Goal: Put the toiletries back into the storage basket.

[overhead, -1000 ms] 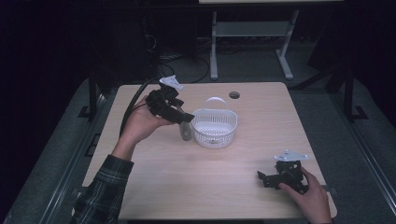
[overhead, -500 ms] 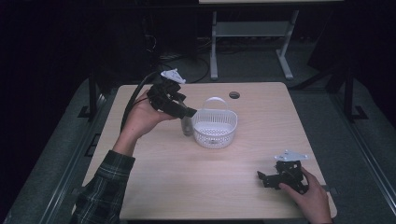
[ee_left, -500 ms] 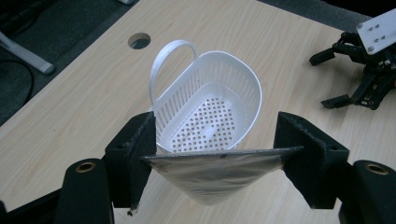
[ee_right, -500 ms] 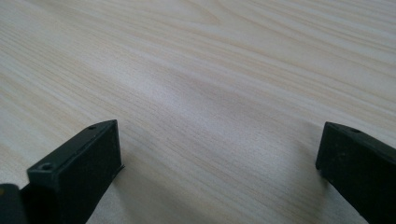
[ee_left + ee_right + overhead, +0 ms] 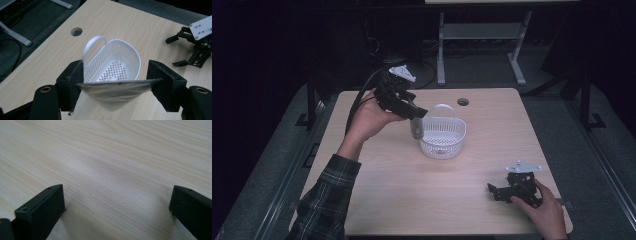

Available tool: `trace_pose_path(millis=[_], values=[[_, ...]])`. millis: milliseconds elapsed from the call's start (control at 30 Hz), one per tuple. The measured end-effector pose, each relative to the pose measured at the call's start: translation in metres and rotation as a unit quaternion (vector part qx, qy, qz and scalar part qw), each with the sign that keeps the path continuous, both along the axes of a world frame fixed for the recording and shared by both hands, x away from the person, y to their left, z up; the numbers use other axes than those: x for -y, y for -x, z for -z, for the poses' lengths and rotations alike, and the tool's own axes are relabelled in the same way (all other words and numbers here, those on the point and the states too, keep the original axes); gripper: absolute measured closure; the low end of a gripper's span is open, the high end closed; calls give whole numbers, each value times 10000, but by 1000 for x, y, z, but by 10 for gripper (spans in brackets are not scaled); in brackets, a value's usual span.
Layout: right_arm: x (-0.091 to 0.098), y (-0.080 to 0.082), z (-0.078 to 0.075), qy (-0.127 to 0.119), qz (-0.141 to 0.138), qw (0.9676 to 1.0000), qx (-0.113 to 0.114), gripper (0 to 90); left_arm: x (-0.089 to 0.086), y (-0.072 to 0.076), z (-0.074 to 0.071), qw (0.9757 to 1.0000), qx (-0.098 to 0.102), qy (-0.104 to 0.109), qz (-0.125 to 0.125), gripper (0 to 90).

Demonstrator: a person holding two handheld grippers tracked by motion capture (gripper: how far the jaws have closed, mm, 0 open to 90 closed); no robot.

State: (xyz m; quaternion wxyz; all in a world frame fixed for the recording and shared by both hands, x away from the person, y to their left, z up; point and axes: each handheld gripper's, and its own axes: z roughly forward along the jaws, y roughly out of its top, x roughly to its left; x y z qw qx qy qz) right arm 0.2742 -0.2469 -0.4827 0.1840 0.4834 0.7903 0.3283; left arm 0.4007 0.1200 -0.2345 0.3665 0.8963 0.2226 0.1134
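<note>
My left gripper (image 5: 417,114) is raised above the table, just left of a white perforated basket (image 5: 443,136) with a handle. It is shut on the top edge of a grey, silvery pouch (image 5: 416,130) that hangs below the jaws beside the basket's left wall. In the left gripper view the pouch (image 5: 112,96) spans the gap between both pads of that gripper (image 5: 117,82), with the basket (image 5: 135,53) right behind it. My right gripper (image 5: 493,192) rests on the table at the front right, open, with bare wood between its jaws (image 5: 117,202).
The light wooden table (image 5: 387,200) has a round cable hole (image 5: 463,102) at its back edge, behind the basket. The floor around it is dark, with a metal stand (image 5: 517,70) beyond the table. The right gripper (image 5: 176,52) lies far off across the table.
My left hand has risen a little with the pouch still in its jaws. The right hand and the basket have stayed where they were.
</note>
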Motion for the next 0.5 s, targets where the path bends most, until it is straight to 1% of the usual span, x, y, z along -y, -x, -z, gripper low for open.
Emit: trace_pose_path(millis=[100,133,167,333,500], values=[[0,0,0,-2,0,10000,0,0,3,-2,0,10000,11,44,9,296],[0,0,0,-2,0,10000,0,0,4,-3,0,10000,16,29,36,295],[0,0,0,0,-2,10000,2,0,5,-3,1,10000,18,77,24,295],[0,0,0,1,-8,10000,6,0,9,-7,2,9999,56,73,65,295],[0,0,0,-1,-11,10000,5,0,16,-12,7,9999,90,81,81,295]])
